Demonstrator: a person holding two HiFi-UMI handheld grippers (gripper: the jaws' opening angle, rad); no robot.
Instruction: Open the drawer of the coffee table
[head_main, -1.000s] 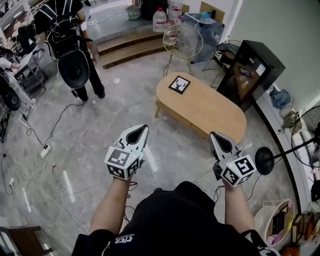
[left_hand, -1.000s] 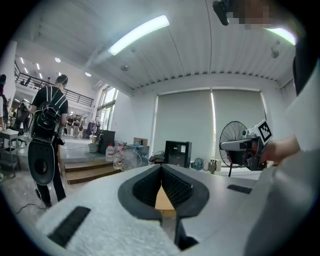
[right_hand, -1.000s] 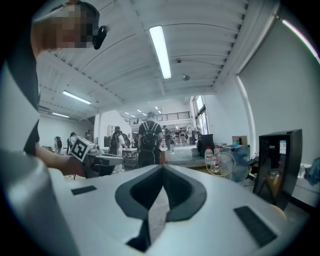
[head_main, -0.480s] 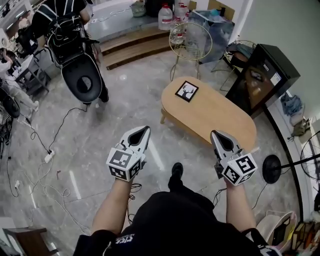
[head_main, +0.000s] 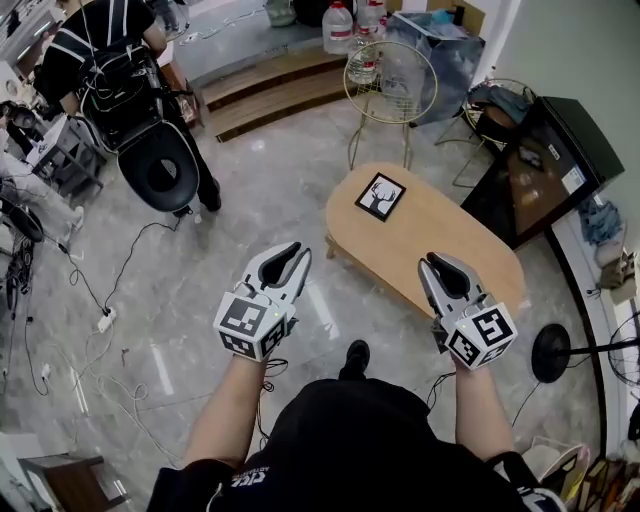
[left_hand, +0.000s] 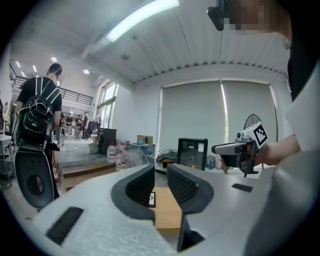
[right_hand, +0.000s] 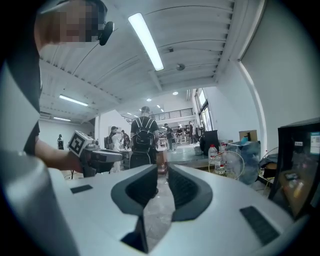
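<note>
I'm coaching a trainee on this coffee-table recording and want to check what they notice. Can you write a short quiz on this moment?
1. Multiple choice: what lies on the oval light-wood coffee table? A a water jug; B a black-framed deer picture; C a fan.
2. True or false: the right tongs grip the table's edge.
3. Fill in: in the head view, the black cabinet stands to the table's ____.

Key: 1 B. 2 False: the right tongs and the left tongs hold nothing, and their jaws have just been opening a little. 3 right.
</note>
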